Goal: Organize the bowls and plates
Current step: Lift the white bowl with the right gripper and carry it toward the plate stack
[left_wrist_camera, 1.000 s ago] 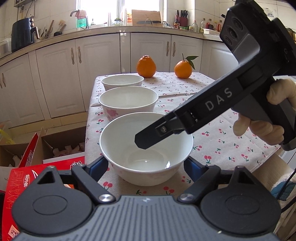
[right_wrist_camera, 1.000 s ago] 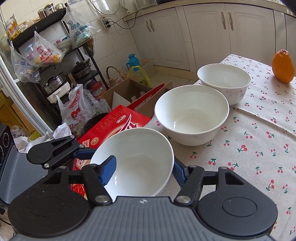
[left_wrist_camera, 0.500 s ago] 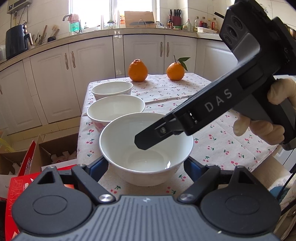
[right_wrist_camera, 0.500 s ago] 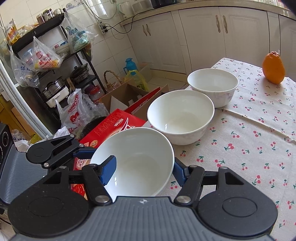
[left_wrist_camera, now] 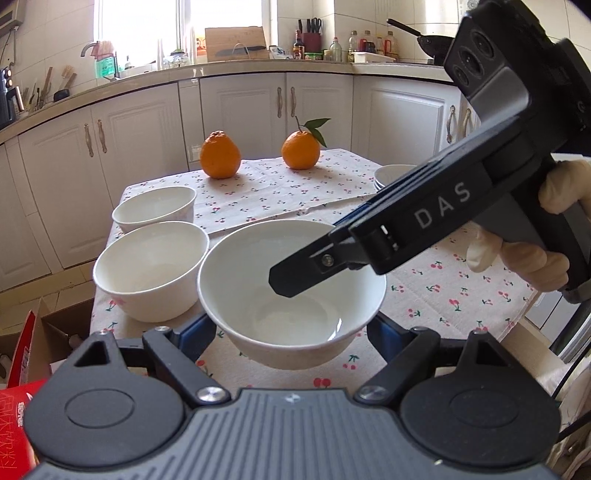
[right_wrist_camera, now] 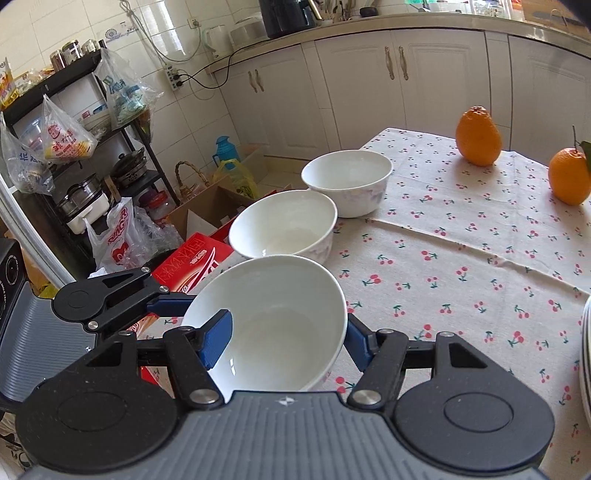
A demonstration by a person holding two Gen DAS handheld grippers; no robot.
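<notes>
You are standing in a home kitchen. White panelled cabinet doors (left_wrist_camera: pixel 236 122) run under a pale countertop (left_wrist_camera: pixel 258 68), where a black knife block (left_wrist_camera: pixel 312 40) and sauce bottles sit by a bright window (left_wrist_camera: pixel 177 26). Beside you, a black metal shelf rack (right_wrist_camera: pixel 74 155) holds cooking pots and hanging plastic bags. A cherry-print tablecloth (right_wrist_camera: pixel 461 258) covers the table, bearing two oranges (left_wrist_camera: pixel 219 155).

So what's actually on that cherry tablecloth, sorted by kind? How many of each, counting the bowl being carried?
Bowls: 3, namely the held bowl, the middle bowl and the far bowl.
Oranges: 2, the plain orange and the leafy orange.
Plate stacks: 1, the plate stack, too hidden to count plates.
Total: 6
</notes>
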